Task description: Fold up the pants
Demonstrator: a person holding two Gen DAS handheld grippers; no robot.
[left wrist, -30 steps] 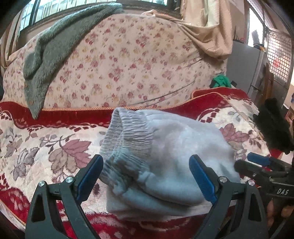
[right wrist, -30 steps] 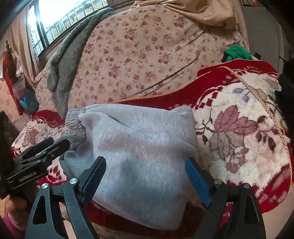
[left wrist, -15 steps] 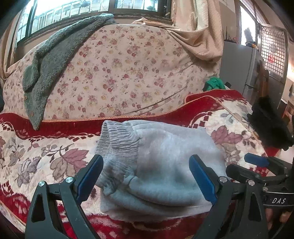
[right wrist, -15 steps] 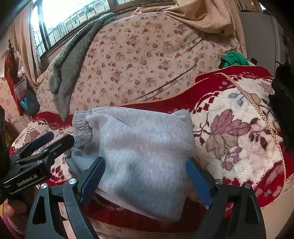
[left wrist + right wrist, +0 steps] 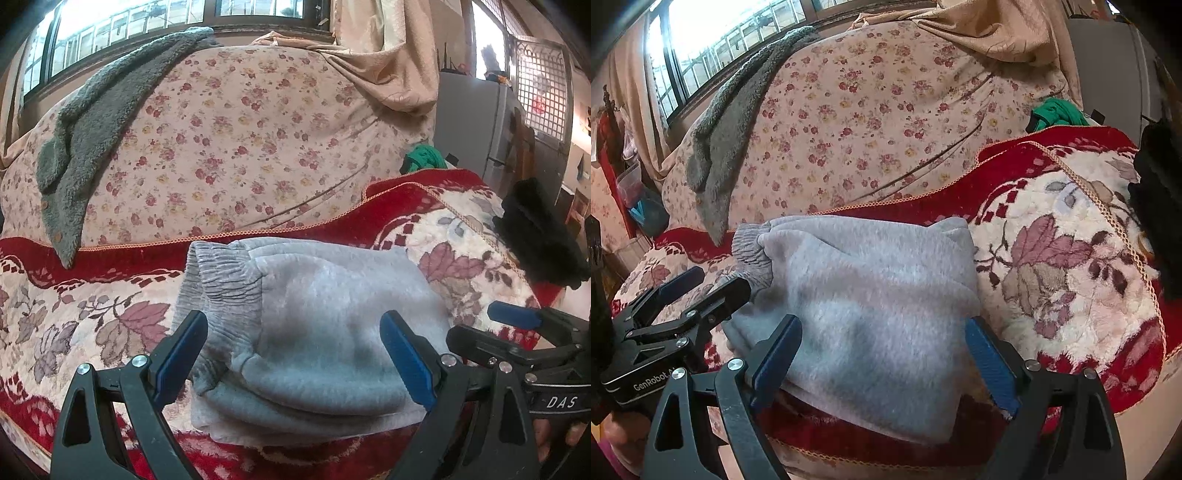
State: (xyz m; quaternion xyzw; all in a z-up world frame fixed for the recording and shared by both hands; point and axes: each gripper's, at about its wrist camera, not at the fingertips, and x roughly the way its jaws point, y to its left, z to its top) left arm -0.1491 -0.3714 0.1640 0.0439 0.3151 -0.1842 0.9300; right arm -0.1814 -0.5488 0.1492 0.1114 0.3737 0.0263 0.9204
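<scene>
Pants (image 5: pixel 325 325) | lower centre of both views, folded on red floral blanket (image 5: pixel 74 317) | left claw (image 5: pixel 291 354) and right claw (image 5: pixel 882 354) wide, empty | soft, thick fleece, likely light; grip at elastic waistband (image 5: pixel 221 273)

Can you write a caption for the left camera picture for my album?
Folded grey fleece pants lie on a red floral blanket, framed by the open left gripper.

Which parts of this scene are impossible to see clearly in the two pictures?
- Pants: inner folds and layer count, hidden under the top layer in both views.
- Pants' near edge, left wrist view: partly behind the left gripper.
- Black item: cut off by the right edge; kind unclear.
- Green cloth: mostly behind the blanket.
</scene>
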